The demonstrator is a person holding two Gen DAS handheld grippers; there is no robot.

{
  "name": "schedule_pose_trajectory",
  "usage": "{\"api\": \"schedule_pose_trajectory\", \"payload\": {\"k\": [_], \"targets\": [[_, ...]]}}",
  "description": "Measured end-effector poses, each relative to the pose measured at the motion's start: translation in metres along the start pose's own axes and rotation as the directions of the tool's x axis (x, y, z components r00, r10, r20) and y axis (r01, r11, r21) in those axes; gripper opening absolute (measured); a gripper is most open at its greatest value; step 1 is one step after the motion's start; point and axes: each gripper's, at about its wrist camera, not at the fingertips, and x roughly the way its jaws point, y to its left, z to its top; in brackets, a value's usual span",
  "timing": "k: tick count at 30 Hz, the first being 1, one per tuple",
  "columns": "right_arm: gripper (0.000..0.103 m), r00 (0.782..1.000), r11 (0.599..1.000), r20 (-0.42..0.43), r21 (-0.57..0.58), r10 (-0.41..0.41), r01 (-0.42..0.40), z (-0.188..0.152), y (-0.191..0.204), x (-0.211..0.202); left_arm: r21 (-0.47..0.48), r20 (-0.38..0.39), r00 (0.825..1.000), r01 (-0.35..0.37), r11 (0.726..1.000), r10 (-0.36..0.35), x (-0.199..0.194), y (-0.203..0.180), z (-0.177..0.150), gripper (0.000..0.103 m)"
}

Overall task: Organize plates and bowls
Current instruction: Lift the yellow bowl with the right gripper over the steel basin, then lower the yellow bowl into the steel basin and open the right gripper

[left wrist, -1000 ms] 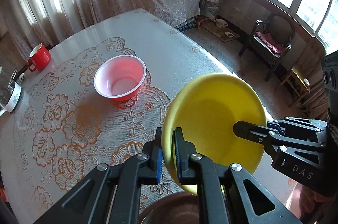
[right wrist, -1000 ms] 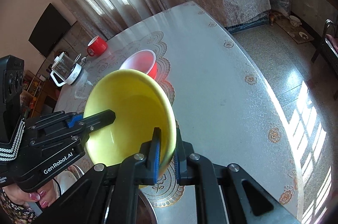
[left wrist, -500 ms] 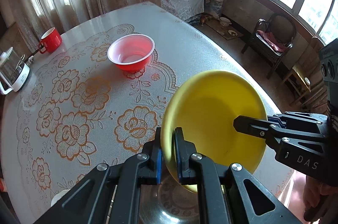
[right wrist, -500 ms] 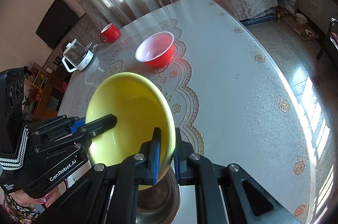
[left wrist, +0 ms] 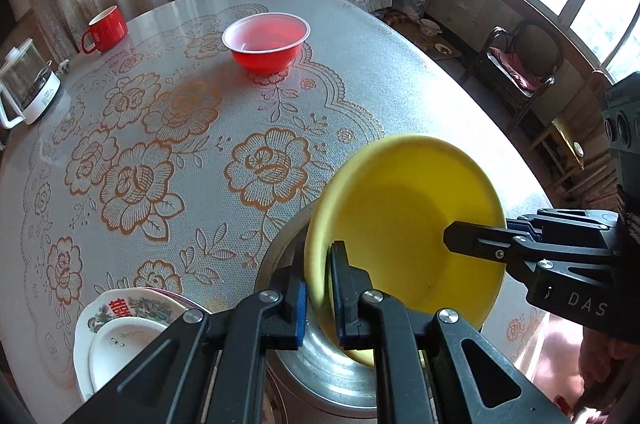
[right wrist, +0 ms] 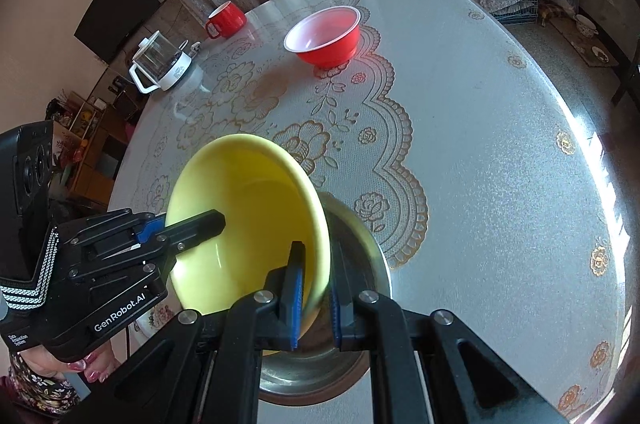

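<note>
Left wrist view has the glossy yellow plastic bowl [left wrist: 404,228] tipped up on edge, its low side dipping into the round stainless steel bowl [left wrist: 320,364] at the near edge of the flower-patterned table [left wrist: 160,143]. Both grippers have it: the left gripper [left wrist: 318,288] pinches one side of the rim, jaws nearly together on the wall, and the right gripper [left wrist: 456,236] clamps the opposite side, one finger inside the bowl.

What could go wrong, imo: two pinches on a slick, thin rim. If one lets go before the other, the bowl could swing and clang against the steel, or ride up and sit crooked instead of nesting. If it's pushed down tilted, the rim could catch on the steel lip.

Only this view shows the stacked white printed plates [left wrist: 120,328] just left of the steel bowl.

Right wrist view shows the right gripper [right wrist: 316,284] straddling the rim up close, the left gripper [right wrist: 218,222], and how close the steel bowl [right wrist: 360,232] sits to the table edge. Red plastic bowl [right wrist: 326,39] waits well apart, near the red mug [right wrist: 226,19] and glass kettle [right wrist: 160,61].
</note>
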Motion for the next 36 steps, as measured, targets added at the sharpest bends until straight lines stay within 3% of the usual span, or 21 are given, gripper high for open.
{"api": "schedule_pose_trajectory", "payload": {"k": [19, 25, 36], "targets": [[0.012, 0.983, 0.998, -0.174, -0.007, -0.061, 0.061, -0.026, -0.006, 0.043, 0.011, -0.143, 0.99, -0.009, 1.0, 0.01, 0.049, -0.002, -0.038, 0.015], [0.013, 0.977, 0.99, -0.17, -0.077, -0.129, 0.117, -0.022, 0.001, 0.046, 0.027, -0.132, 0.99, -0.037, 0.999, 0.041, 0.051, -0.006, -0.037, 0.016], [0.019, 0.977, 0.992, -0.175, -0.07, -0.12, 0.109, -0.018, 0.003, 0.041, 0.033, -0.119, 0.991, -0.057, 0.998, 0.061, 0.056, -0.01, -0.034, 0.017]]}}
